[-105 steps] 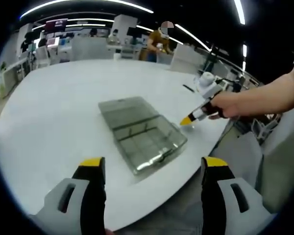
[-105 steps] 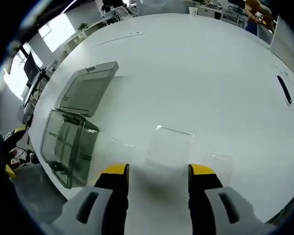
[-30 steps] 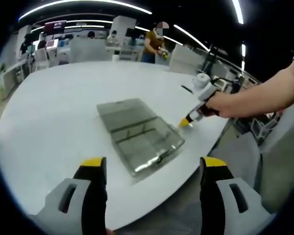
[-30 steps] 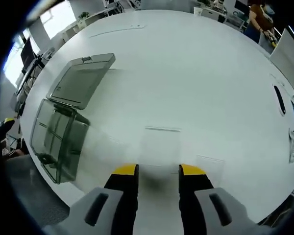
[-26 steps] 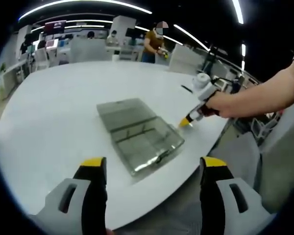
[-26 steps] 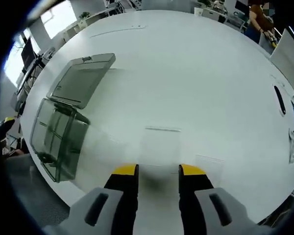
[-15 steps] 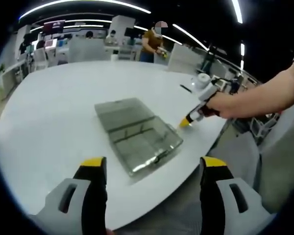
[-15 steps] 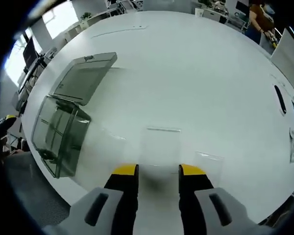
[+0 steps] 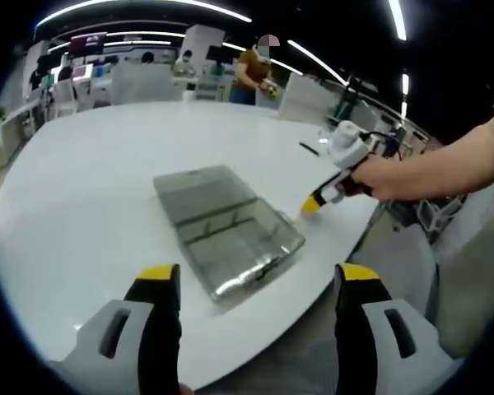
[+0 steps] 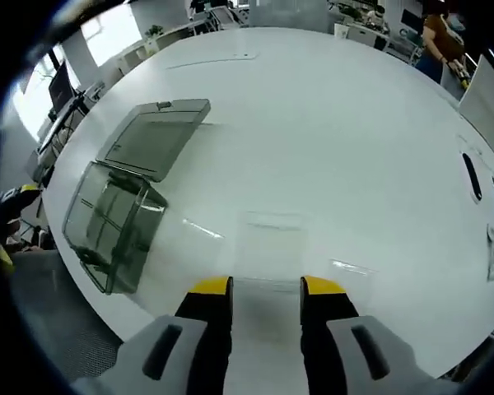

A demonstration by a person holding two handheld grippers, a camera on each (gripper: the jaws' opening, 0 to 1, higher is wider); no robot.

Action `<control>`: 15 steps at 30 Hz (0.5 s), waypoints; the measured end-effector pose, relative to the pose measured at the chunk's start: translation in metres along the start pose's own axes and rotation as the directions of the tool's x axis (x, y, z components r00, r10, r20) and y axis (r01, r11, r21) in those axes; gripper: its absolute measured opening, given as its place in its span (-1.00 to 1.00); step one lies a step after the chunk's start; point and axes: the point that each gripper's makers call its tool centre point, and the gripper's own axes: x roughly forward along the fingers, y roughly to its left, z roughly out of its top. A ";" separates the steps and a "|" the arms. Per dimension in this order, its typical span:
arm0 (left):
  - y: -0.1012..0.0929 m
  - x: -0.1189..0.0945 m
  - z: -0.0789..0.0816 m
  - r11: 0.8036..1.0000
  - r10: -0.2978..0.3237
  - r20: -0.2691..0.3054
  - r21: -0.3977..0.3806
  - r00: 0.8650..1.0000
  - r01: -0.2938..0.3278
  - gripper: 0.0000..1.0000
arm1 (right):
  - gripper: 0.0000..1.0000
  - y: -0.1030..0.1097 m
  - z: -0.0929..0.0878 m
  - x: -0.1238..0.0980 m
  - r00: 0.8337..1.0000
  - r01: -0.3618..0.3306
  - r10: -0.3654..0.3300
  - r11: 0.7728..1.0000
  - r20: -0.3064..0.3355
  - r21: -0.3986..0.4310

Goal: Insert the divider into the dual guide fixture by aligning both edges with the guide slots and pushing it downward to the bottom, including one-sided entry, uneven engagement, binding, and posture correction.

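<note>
Since 3.5 s ago the right claw (image 10: 265, 288) has closed from a wider gap to a narrow one; gap is unchanged over the last 1 s. Both views have shifted a little, i.e. the hands moved; box and sheets look to lie where they did.

Right gripper view: yellow-tipped jaws sit narrow, either side of the near edge of the divider (image 10: 272, 243), a clear thin sheet lying on the white counter (image 10: 337, 123). Can't tell whether the jaws actually pinch it or just flank it. A 2nd clear sheet (image 10: 351, 271) lies just right of the divider, near the counter's edge. The guide fixture (image 10: 111, 224), a smoky see-through box w/ inner partitions, stands well left of the divider, at the counter's near-left edge. Its lid (image 10: 156, 138) is open, laid back flat on the far side. A black slot (image 10: 471, 176) sits far right in the counter.

Left gripper view: left claw (image 9: 257, 280) is wide open, holding nothing, hovering off the counter's near edge. The fixture is ahead of it, between the jaws' lines, lid toward the far-left. To the right a hand (image 9: 383, 177) holds the right claw w/ its tip down by the counter, just right of the fixture. A person (image 9: 251, 66) stands far behind, past the counter.
</note>
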 end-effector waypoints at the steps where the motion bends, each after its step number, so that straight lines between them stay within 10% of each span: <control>1: 0.000 0.001 0.001 1.000 -0.002 0.000 0.000 1.000 0.002 0.48 | -0.46 0.001 0.001 -0.001 1.000 -0.003 0.003 1.000 0.004 0.000; 15: -0.007 0.015 0.014 0.999 -0.032 0.006 0.011 0.999 0.032 0.43 | -0.46 0.018 0.018 -0.024 0.996 -0.042 0.045 0.998 0.076 -0.041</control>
